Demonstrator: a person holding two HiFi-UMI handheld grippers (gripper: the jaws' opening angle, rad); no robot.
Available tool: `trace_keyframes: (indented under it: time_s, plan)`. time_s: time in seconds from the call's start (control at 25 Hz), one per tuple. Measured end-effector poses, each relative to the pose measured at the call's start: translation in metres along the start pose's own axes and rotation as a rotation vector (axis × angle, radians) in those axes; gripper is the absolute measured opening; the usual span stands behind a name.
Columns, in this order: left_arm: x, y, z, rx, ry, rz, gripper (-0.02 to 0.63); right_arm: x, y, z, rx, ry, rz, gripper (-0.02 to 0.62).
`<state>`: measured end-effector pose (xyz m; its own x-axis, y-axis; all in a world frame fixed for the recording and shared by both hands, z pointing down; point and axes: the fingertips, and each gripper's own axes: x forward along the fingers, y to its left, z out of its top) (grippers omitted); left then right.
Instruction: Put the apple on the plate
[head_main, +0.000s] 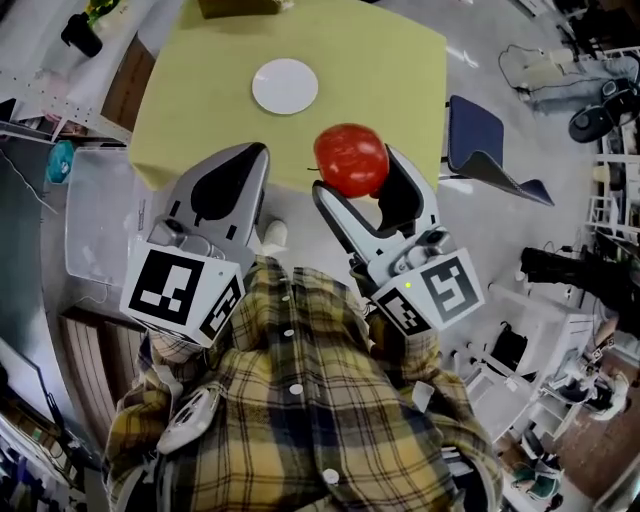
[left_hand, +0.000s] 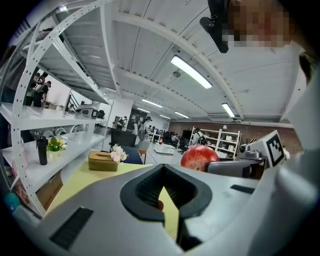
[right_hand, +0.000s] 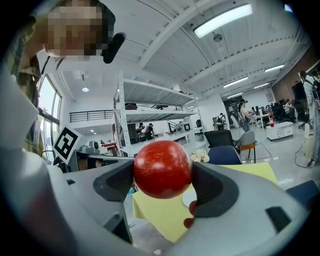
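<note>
Two grippers show, one in each hand. The right gripper (head_main: 357, 175) holds the red apple (head_main: 351, 160) between its jaws, one dark pad on each side of the fruit, which bulges above and below the pads in the right gripper view (right_hand: 162, 169). The apple is up in the air, off the table. In the head view it sits over the near edge of the yellow table (head_main: 390, 60).

The white plate (head_main: 285, 86) lies flat near the middle of the table, bare, beyond the apple and to its left, well apart from it.

The left gripper (head_main: 247, 160) has its jaws brought together with nothing between them. It sits just left of the right one, its tip at the table's near edge.

Yellow tabletop around the plate is bare on all sides. A tissue box (left_hand: 103, 161) stands at the far edge, apart from the plate. A blue chair (head_main: 485, 140) is off the table's right side and a clear bin (head_main: 90, 215) off its left. The near corners drop to grey floor.
</note>
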<state>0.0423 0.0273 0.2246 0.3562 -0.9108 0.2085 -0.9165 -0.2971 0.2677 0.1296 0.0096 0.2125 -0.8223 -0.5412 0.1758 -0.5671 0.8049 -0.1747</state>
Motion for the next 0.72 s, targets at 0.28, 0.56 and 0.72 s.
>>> trace_keyframes:
  time_s: [0.28,0.56,0.72]
  plan:
    - [0.006,0.016,0.003,0.002,0.009,0.016,0.006,0.02,-0.001,-0.004,0.025,0.013,0.019,0.36]
    - [0.037,0.066,0.016,-0.01,0.012,-0.043,0.006,0.074,-0.015,-0.005,0.032,0.037,-0.044,0.36]
    - [0.059,0.094,0.025,-0.02,0.024,-0.095,0.006,0.107,-0.021,-0.004,0.033,0.058,-0.08,0.361]
